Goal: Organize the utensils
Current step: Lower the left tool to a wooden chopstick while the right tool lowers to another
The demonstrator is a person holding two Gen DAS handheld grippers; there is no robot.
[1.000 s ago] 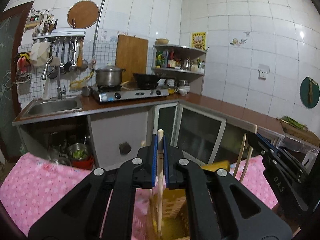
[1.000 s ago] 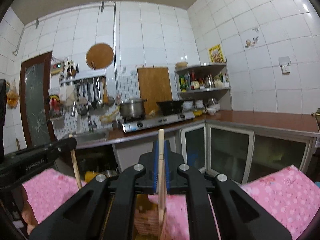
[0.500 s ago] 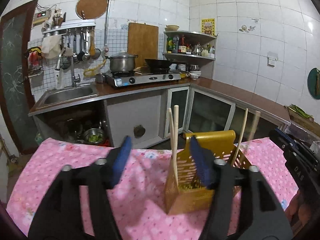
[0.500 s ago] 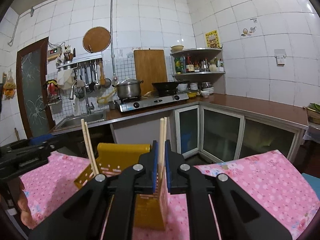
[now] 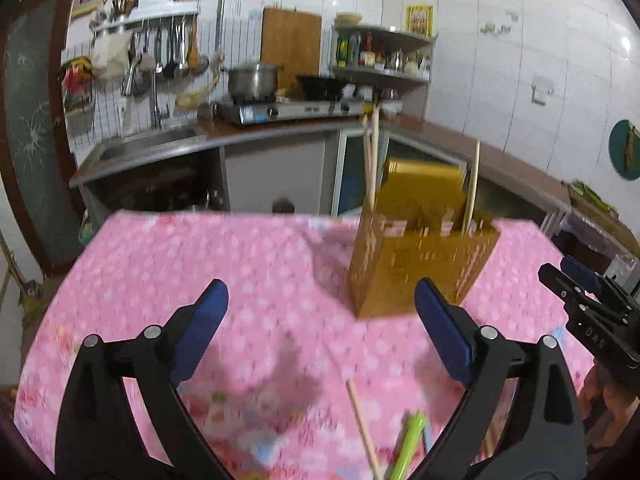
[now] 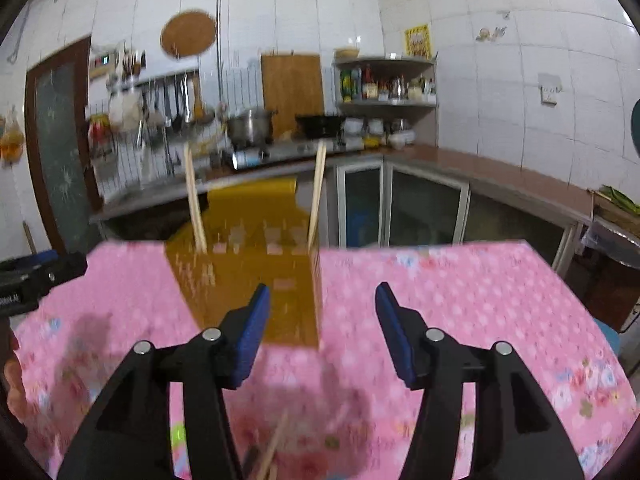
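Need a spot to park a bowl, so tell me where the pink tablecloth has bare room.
Bare: the tablecloth left of the yellow holder, out to the far and left edges, and right of it in the right wrist view. Crowded: the near strip, where a loose chopstick and a green utensil lie between the open left gripper fingers.

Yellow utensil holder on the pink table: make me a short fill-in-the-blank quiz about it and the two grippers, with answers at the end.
1. The yellow utensil holder stands on a tablecloth whose colour is ____.
2. The wooden chopsticks in the holder stand ____ rather than lying flat.
3. The left gripper is open and holds ____.
4. On the cloth near the left gripper, beside a loose chopstick, lies a utensil whose colour is ____.

Missing words: pink; upright; nothing; green
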